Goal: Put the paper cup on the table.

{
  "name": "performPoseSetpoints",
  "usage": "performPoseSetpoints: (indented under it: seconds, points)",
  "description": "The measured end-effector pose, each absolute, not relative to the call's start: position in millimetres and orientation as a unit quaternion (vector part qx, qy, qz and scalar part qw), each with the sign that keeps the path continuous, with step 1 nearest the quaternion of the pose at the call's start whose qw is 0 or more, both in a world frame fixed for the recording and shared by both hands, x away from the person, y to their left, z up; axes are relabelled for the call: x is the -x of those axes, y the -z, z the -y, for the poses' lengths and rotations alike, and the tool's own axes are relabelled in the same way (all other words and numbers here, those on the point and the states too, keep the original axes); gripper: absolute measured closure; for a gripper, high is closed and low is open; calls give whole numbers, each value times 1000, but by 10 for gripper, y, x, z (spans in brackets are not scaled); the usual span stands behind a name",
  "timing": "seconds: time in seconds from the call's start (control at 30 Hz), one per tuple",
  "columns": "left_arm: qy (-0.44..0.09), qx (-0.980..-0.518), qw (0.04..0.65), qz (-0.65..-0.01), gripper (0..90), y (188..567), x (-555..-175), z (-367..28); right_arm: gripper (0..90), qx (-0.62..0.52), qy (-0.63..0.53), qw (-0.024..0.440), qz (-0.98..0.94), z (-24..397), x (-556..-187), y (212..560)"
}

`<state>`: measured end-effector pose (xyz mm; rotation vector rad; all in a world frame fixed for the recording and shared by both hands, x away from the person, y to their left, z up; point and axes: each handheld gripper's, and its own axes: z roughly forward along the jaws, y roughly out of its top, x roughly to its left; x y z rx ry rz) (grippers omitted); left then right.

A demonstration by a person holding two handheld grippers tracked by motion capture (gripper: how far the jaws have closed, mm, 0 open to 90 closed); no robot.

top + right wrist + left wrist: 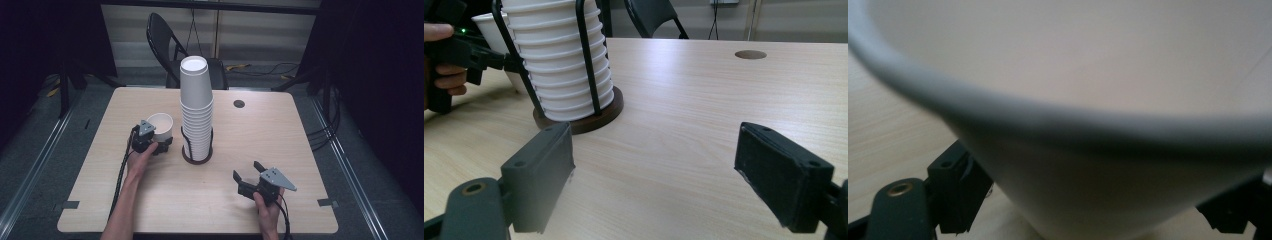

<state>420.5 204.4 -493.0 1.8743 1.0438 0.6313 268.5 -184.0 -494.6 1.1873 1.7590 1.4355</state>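
A single white paper cup (pixel 161 125) stands upright on the wooden table, left of a tall stack of white cups (pixel 196 107) in a black wire holder with a round dark base (pixel 196 158). My left gripper (pixel 165 143) is shut on the lower wall of the single cup (pixel 1098 165), a black pad (pixel 955 192) on each side. In the right gripper view the same cup (pixel 488 24) shows behind the stack (pixel 559 65). Near the front right of the table, my right gripper (pixel 248 170) rests open, its jaws (pixel 661 170) wide apart over bare wood.
A round cable hole (pixel 239 103) lies in the table behind and right of the stack. Beyond the far edge stands a black folding chair (pixel 162 37). Bare tabletop (pixel 260 135) stretches between the stack and the right gripper.
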Motion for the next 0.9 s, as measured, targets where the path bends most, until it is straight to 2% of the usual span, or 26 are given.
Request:
performPoseSetpoints:
  seconds: [0.57, 0.9]
  points:
    - [-248, -739, 448, -438, 156, 4930, -3938, -2206, 152, -445, -540, 283, -656, 1846, -2685, 4947]
    - [-275, -716, 473, -435, 159, 4871, -3550, -2212, 152, -444, -541, 282, -656, 1850, -2683, 4947]
